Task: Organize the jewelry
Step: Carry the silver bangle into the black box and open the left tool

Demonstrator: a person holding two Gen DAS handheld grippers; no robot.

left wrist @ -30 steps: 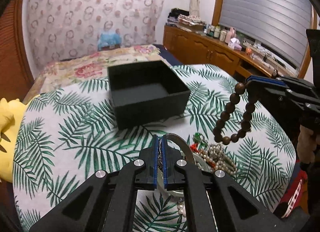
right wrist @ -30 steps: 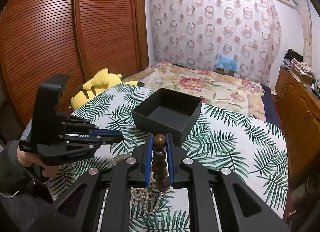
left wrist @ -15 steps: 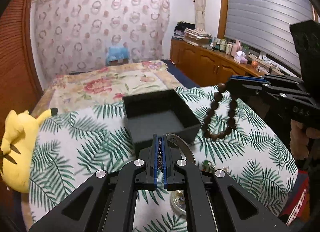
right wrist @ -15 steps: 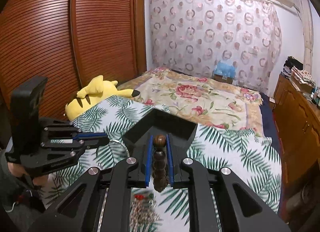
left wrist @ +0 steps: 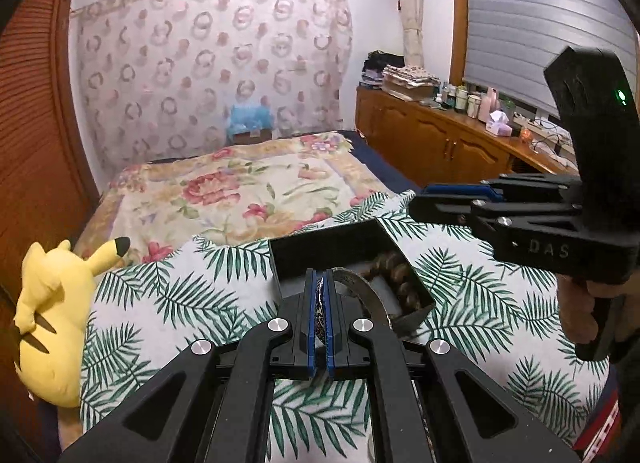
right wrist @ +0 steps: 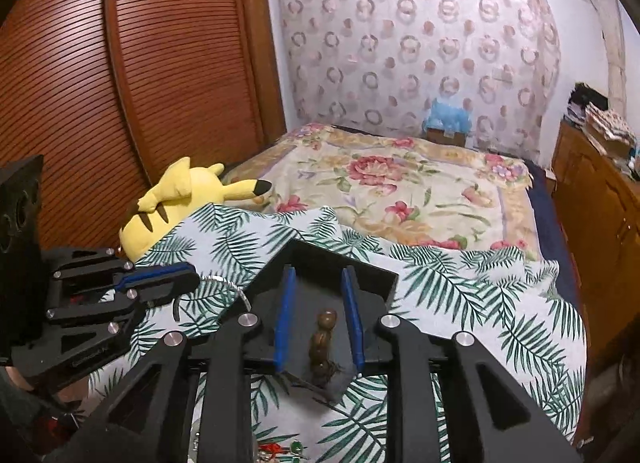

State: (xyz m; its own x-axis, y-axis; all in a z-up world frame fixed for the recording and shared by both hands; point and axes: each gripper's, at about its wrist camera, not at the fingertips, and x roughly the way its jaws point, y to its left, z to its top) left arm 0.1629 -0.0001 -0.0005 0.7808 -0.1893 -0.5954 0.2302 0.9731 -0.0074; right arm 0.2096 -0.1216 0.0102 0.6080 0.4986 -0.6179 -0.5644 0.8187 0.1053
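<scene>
Left wrist view shows the left tool pinched tight on a shiny silver bangle, which curves up and to the right from between the blue pads. The bangle hangs over the near edge of a black box. The box sits on a bench covered with a white cloth with green leaves. Inside the box lies a string of brown beads, near the right wall. The right tool hangs in the air above the box, off to the right, with a hand holding its grip. Right wrist view shows the right tool spread wide over the black box, holding nothing. The brown beads lie in the box between the two blue pads and touch neither. The left tool is at the left, closed, with the silver bangle poking out just beside the box. A yellow plush toy rests at the far left edge of the cloth, by the bed. A few more small pieces of jewelry lie on the cloth at the bottom.
</scene>
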